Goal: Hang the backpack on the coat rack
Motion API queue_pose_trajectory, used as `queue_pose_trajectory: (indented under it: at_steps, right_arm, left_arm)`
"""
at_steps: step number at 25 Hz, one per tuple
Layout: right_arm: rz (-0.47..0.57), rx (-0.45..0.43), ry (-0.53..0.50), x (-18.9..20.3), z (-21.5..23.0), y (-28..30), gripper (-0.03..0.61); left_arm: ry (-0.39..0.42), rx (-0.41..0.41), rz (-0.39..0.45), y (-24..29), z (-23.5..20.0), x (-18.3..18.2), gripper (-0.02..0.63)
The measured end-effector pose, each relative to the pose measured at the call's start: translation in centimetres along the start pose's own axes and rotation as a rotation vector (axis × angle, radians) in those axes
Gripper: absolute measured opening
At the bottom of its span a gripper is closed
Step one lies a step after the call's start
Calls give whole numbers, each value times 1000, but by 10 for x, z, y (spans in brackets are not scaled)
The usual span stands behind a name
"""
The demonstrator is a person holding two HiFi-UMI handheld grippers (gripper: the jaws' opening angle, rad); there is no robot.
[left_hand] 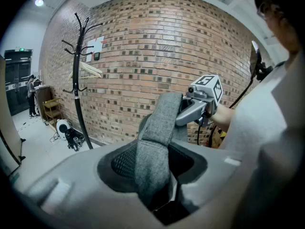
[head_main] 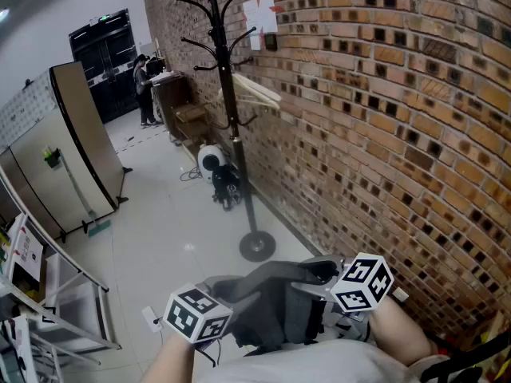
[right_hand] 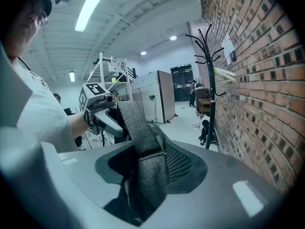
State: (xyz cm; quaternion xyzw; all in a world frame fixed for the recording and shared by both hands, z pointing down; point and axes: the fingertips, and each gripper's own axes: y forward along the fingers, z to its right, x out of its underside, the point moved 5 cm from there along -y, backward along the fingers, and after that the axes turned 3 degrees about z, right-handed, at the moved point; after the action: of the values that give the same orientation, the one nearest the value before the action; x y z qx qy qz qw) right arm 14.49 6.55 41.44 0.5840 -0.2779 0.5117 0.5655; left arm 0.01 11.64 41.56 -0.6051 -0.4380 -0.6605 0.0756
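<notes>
My left tool [head_main: 226, 300] is clenched on the grey strap [left_hand: 155, 142] of the backpack [head_main: 271, 306]. The bag hangs low at six o'clock in front of me, well apart from the coat rack [head_main: 229, 110] at twelve o'clock. My right tool [head_main: 319, 287] grips the same strap further along. I judge the soft cloth could slide out of either grip if I lift unevenly, and the bag would drop to the floor [head_main: 176, 238]. The hooks [head_main: 192, 5] sit high, so I might miss one or snag a lower arm. A swinging bag could also rock the rack on its small round base [head_main: 257, 246], or knock off the pale hanger [head_main: 254, 92] at two o'clock from the pole. As for writing, the green sign [head_main: 104, 18] over the dark doors [head_main: 108, 54] at ten o'clock is too small to read. The cubes [head_main: 198, 313] carry only square markers and the backpack shows no brand. The papers [head_main: 260, 13] on the brick wall [head_main: 383, 134] are illegible.
</notes>
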Motion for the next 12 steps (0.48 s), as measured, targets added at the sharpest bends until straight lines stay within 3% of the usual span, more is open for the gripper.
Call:
queue_pose_trajectory:
  at_steps: [6,12]
  right_arm:
    - [15,8,8,-11,37,31,181]
    - [15,17,34,-29,93,80,181]
  left_arm:
    - [-5,-4,4,17,-46,-7,169]
    - [-10,3,2,43,-119,-18,169]
